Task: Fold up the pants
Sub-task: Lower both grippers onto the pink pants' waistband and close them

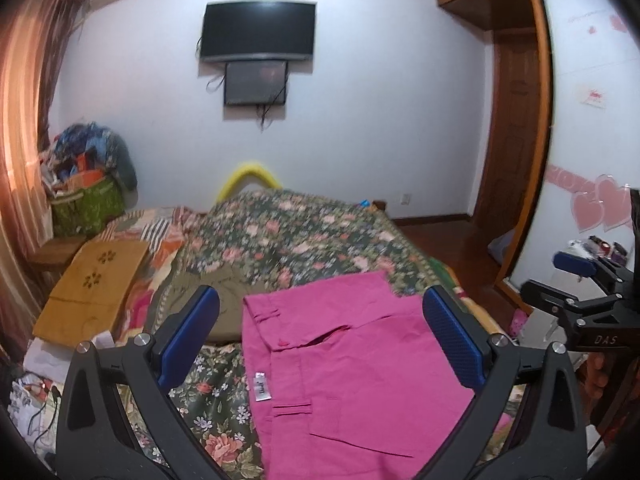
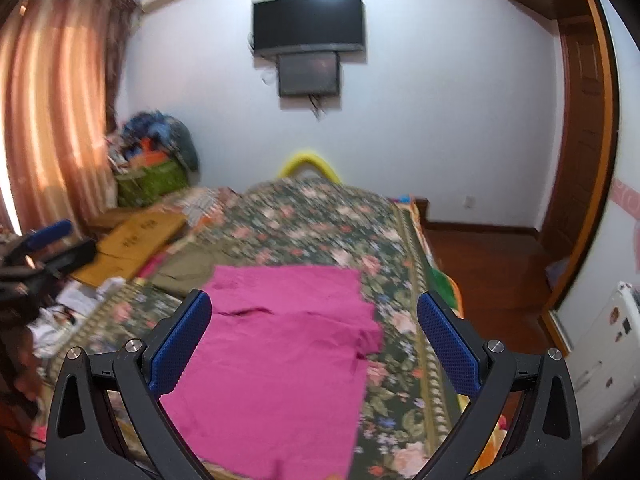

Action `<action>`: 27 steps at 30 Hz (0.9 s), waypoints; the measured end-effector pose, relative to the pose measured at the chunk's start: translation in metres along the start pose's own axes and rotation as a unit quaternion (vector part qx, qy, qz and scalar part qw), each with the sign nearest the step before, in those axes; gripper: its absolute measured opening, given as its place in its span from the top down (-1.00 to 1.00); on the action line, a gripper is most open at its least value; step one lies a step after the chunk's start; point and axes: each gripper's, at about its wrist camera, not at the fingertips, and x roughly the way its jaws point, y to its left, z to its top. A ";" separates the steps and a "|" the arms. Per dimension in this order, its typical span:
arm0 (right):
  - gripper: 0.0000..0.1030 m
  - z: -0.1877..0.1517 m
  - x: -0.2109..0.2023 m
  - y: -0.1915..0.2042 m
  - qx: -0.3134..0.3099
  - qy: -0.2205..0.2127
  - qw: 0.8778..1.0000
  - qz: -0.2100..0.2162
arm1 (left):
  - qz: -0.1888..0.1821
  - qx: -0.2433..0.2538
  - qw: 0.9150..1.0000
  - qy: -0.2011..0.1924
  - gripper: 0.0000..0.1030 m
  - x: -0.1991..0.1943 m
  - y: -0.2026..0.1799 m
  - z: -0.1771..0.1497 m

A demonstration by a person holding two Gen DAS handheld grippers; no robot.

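At the far left of both views, striped orange curtains (image 2: 52, 112) are seen, with a green bag (image 1: 86, 204) heaped with clothes beside them. A yellow-brown folded cloth (image 1: 92, 288) is laid on the left side of the bed (image 1: 288, 236), and an olive garment (image 1: 200, 300) is spread just beside it, touching the left edge of the pink pants.

The left hand-held gripper (image 1: 320, 336) is held wide open above the bed, its blue pads (image 1: 188, 336) set well apart and nothing gripped between them. In the left wrist view the pink pants (image 1: 344, 368) are laid flat on the flowered bedspread, directly between and beneath the fingers; the waistband, a white label (image 1: 261, 387) and a pocket opening are turned toward the left.

The right hand-held gripper (image 2: 316, 340) is likewise held open, empty, with its pads spread wide. In the right wrist view the pants (image 2: 276, 356) are seen lying mostly under the left finger and the middle of the gap, while bare bedspread is shown under the right finger.

On the wall beyond the bed a dark television (image 2: 308, 24) is mounted, with a smaller screen (image 2: 308, 74) hung just below it. At the far right a wooden door frame (image 2: 580, 128) and a wooden floor (image 2: 480, 264) are visible.
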 end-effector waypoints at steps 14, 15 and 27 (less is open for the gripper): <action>-0.98 -0.021 0.118 -0.072 0.038 0.106 0.994 -0.002 | 0.035 0.002 0.992 0.125 -0.84 0.169 0.058 -0.026; -0.98 -0.021 0.126 -0.078 0.039 0.111 0.993 -0.002 | 0.035 0.001 0.990 0.135 -0.78 0.182 0.063 -0.026; -0.76 -0.012 0.225 -0.110 0.034 0.165 0.985 0.036 | 0.025 -0.029 0.978 0.206 -0.54 0.291 0.116 -0.030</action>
